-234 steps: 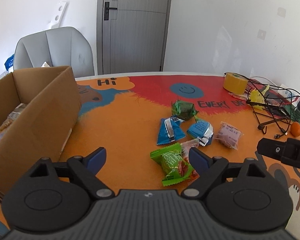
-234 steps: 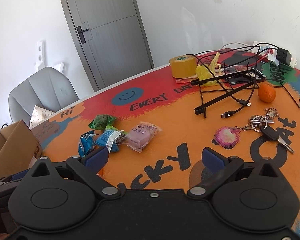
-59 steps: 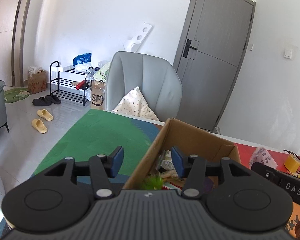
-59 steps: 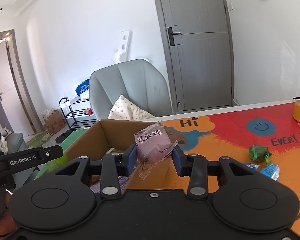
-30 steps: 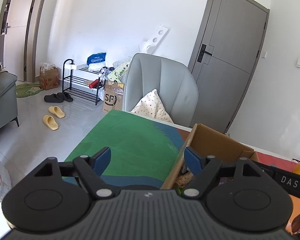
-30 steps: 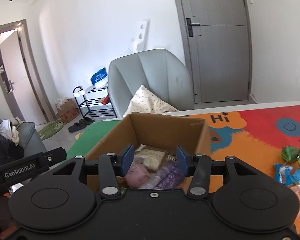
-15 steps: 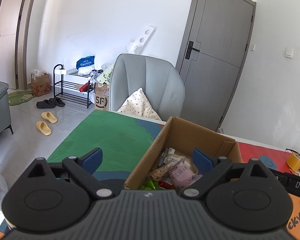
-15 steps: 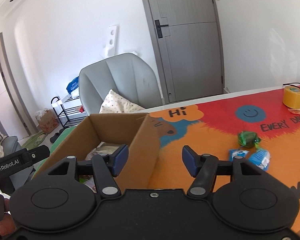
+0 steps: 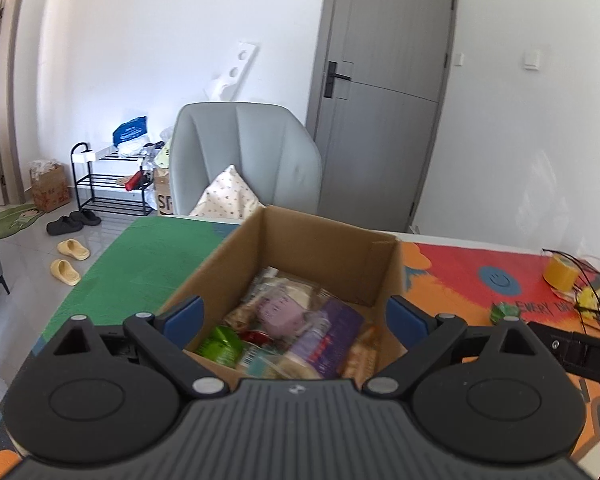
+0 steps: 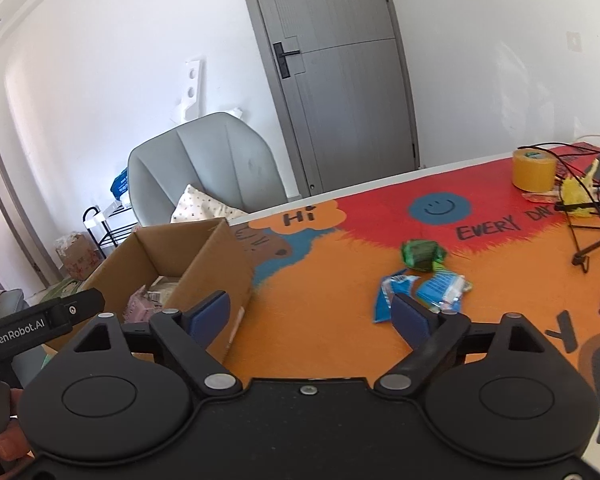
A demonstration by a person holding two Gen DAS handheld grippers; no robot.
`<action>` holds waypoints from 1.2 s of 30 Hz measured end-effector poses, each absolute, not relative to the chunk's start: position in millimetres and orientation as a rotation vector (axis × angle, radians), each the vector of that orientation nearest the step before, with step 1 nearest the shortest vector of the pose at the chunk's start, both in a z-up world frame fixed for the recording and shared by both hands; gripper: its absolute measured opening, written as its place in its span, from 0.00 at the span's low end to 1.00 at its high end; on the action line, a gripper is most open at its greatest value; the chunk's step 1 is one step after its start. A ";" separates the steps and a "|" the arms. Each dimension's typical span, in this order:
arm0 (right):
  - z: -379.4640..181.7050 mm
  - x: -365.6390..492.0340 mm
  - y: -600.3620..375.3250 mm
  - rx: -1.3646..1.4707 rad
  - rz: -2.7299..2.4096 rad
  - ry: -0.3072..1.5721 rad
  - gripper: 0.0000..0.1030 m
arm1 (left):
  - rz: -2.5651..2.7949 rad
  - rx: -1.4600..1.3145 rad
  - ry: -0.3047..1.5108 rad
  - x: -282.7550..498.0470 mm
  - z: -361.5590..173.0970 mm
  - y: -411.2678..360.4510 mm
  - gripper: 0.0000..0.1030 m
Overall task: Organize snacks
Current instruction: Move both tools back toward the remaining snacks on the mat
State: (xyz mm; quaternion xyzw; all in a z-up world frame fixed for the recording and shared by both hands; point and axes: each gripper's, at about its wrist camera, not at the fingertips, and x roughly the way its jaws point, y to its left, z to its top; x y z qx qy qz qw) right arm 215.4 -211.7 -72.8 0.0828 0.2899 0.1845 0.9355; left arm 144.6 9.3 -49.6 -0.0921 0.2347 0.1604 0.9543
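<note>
Grippers, left (image 9: 296,316) over box (image 9: 324,248) and right (image 10: 312,312), spread and empty; next fetch needs blue packets (image 10: 424,290) mid-table.

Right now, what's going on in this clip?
A person with a gripper in each hand is sorting snacks into a cardboard box. Both the left gripper and right gripper are open and empty. The box holds several packets, a pink snack pack on top. A green packet and two blue packets lie on the table mat, with the right gripper facing them.
</note>
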 end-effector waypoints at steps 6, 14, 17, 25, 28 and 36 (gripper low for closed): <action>-77.1 212.3 -240.0 0.195 0.342 0.592 0.86 | 0.274 -0.148 0.485 146.9 -47.9 -19.0 0.94; -84.4 209.0 -270.7 0.222 0.299 0.592 0.86 | 0.201 -0.109 0.503 148.6 -51.7 -48.8 0.94; -87.7 209.1 -281.1 0.236 0.284 0.595 0.86 | 0.183 -0.098 0.504 150.1 -52.7 -58.9 0.94; -94.8 213.9 -302.6 0.253 0.252 0.608 0.85 | 0.119 -0.093 0.534 164.8 -60.1 -80.9 0.94; -96.9 217.8 -308.5 0.254 0.243 0.611 0.85 | 0.108 -0.089 0.543 173.3 -63.7 -90.5 0.94; -103.6 233.6 -321.2 0.263 0.231 0.629 0.77 | 0.076 -0.089 0.575 196.7 -78.3 -111.1 0.94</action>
